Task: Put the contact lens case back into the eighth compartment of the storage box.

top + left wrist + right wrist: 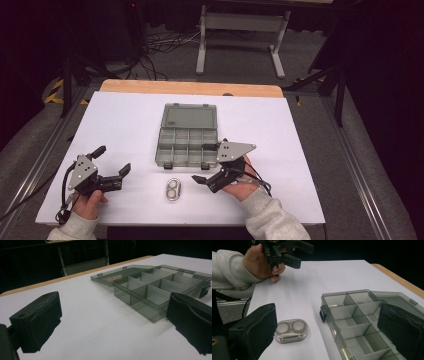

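I see light grey knit sleeves with ribbed cuffs on both my arms. Each black left gripper [111, 164] and right gripper [210, 162] carries a grey three-cornered plate dotted with small dark screws. Black cables trail from both, and the jaws wear matte black padded covers.

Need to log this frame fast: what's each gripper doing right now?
Left gripper: open, holding nothing.
Right gripper: open, holding nothing, near the contact lens case.
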{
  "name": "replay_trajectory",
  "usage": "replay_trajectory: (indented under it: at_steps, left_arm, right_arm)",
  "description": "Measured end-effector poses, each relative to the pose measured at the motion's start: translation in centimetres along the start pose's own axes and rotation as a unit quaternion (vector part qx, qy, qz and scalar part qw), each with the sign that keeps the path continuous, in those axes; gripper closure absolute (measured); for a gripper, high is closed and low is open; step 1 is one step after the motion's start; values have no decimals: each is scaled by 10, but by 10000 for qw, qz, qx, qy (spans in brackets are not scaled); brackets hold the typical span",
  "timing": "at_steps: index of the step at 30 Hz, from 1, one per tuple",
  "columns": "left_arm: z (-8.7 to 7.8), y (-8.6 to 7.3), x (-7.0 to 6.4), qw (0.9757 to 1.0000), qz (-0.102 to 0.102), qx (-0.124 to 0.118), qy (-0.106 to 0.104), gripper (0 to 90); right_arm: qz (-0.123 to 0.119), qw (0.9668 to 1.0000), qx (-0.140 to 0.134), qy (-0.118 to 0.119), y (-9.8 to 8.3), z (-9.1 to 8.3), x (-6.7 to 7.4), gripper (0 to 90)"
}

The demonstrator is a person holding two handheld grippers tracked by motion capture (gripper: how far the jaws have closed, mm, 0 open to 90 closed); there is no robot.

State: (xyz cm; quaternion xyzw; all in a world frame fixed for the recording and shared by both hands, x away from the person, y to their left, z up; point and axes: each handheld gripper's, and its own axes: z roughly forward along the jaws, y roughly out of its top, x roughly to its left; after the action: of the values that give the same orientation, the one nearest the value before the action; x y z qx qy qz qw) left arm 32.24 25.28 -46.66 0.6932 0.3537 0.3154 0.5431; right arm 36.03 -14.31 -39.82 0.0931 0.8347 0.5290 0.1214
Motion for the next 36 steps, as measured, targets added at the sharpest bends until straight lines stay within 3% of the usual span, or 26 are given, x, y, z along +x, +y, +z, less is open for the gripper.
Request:
replay_trajectory:
  at_steps: [18,36]
  left_arm:
    - [0,0,0,10000,6,-3,-7,12]
    - [0,0,1,10000,-2,-3,-14,12]
  right_arm:
    - [-164,9991,90,379,16,31,2,32]
    - [-318,9972,287,616,25,55,3,32]
